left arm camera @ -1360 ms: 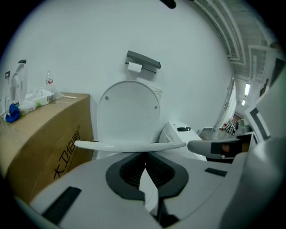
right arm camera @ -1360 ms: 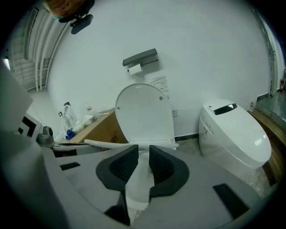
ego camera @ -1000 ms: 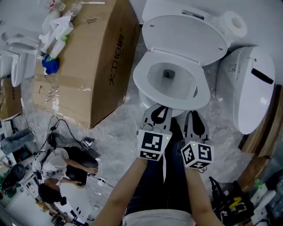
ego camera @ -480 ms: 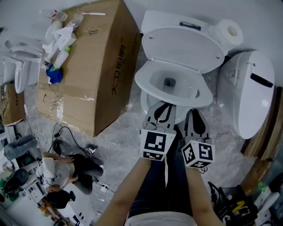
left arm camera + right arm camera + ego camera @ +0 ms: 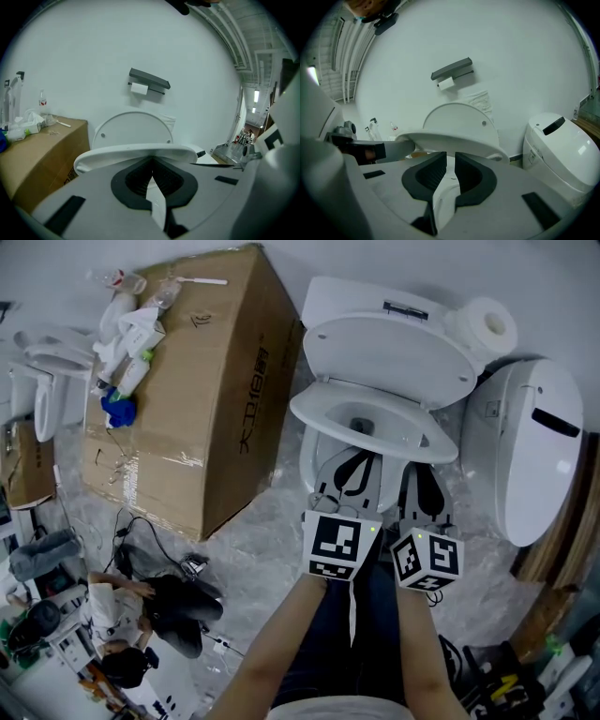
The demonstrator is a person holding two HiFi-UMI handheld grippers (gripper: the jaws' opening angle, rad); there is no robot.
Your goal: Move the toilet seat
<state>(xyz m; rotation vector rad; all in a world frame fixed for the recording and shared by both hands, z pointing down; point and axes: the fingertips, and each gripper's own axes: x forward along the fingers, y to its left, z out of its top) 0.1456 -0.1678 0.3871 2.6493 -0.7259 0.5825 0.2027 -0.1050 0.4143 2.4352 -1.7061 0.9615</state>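
The white toilet seat [image 5: 311, 416] is tilted up off the bowl, in front of the raised lid [image 5: 389, 348]. Both grippers are tucked under the seat's front rim. My left gripper [image 5: 360, 457] is shut with nothing between its pads; in the left gripper view its tips [image 5: 151, 163] touch the underside of the seat [image 5: 136, 152]. My right gripper [image 5: 419, 471] stands beside it; in the right gripper view its jaws [image 5: 450, 160] are a narrow gap apart and empty, right below the seat [image 5: 450, 140]. The lid [image 5: 459, 119] rises behind it.
A large cardboard box [image 5: 187, 381] with bottles and rubbish on top stands left of the toilet. Another white toilet unit [image 5: 534, 437] stands close on the right, a paper roll [image 5: 492, 320] on the cistern. A person [image 5: 159, 601] crouches at lower left among cables.
Both grippers have moved forward under the seat's front rim. The seat, flat on the bowl a second ago, now tilts upward.
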